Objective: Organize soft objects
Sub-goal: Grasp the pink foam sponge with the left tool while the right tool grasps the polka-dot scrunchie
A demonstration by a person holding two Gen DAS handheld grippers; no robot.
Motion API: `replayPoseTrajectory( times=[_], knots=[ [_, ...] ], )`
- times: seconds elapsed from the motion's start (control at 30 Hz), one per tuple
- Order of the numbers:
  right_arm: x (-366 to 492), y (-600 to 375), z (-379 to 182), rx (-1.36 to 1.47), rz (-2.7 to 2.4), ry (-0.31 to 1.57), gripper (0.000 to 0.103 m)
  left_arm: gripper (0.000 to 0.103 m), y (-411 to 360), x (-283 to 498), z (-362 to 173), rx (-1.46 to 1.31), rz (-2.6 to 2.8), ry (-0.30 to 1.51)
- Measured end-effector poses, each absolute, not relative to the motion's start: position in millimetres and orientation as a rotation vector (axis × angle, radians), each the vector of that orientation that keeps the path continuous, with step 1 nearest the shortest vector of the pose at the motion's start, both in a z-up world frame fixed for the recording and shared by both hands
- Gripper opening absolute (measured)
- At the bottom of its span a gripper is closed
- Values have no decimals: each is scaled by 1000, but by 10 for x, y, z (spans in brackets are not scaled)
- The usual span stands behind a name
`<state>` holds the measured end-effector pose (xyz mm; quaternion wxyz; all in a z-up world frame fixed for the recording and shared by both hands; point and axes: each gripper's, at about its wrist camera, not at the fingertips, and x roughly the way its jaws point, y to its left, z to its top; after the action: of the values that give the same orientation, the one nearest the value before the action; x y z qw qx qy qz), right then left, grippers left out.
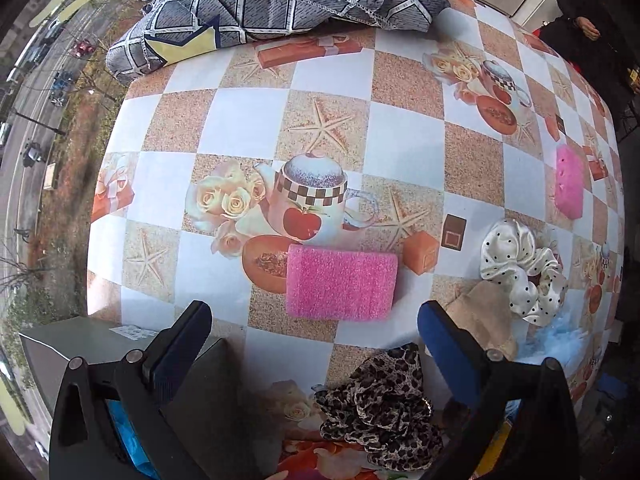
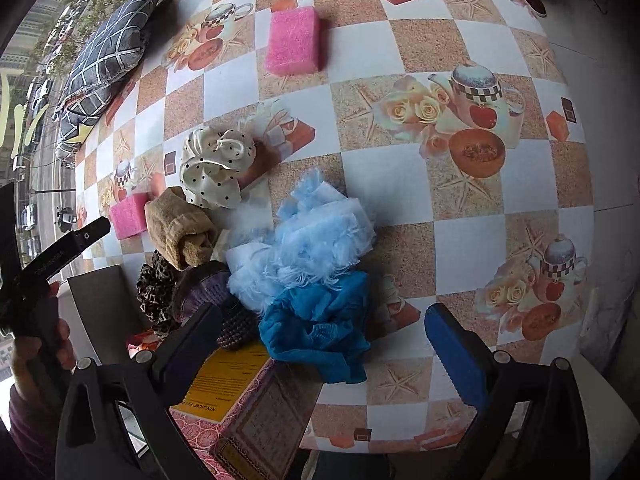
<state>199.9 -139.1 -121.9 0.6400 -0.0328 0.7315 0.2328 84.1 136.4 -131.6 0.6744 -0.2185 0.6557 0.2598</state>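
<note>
My left gripper point(image 1: 316, 340) is open, just short of a pink sponge point(image 1: 342, 282) that lies flat on the checked tablecloth point(image 1: 404, 140). A leopard-print scrunchie point(image 1: 384, 404) lies under the gap between its fingers. My right gripper point(image 2: 322, 344) is open over a crumpled dark blue cloth point(image 2: 316, 332), with nothing gripped. Beyond that sits a fluffy light blue cloth point(image 2: 308, 240), a white polka-dot scrunchie point(image 2: 216, 168) and a rolled beige cloth point(image 2: 180, 232). A second pink sponge point(image 2: 294, 42) lies farther off.
A grey checked pillow point(image 1: 280, 4) lies at the table's far edge by the window. A grey box point(image 1: 80, 344) sits at the near left. A patterned box with a yellow label point(image 2: 236, 384) and a purple knitted piece point(image 2: 204, 292) lie near my right gripper. A hand point(image 2: 60, 336) shows at left.
</note>
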Motion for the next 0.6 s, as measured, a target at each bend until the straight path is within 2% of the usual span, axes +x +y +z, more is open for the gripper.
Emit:
replayPoseTrajectory(
  times=[0.4,0.6],
  knots=[
    [2403,-333,-1491,-156,646,1655,102,103,1373,876,-1724,-500,620,1526],
    [2369,-31,-1790,-336,604,1628,102,103,1374,886,-1938,-486,640,1567]
  ],
)
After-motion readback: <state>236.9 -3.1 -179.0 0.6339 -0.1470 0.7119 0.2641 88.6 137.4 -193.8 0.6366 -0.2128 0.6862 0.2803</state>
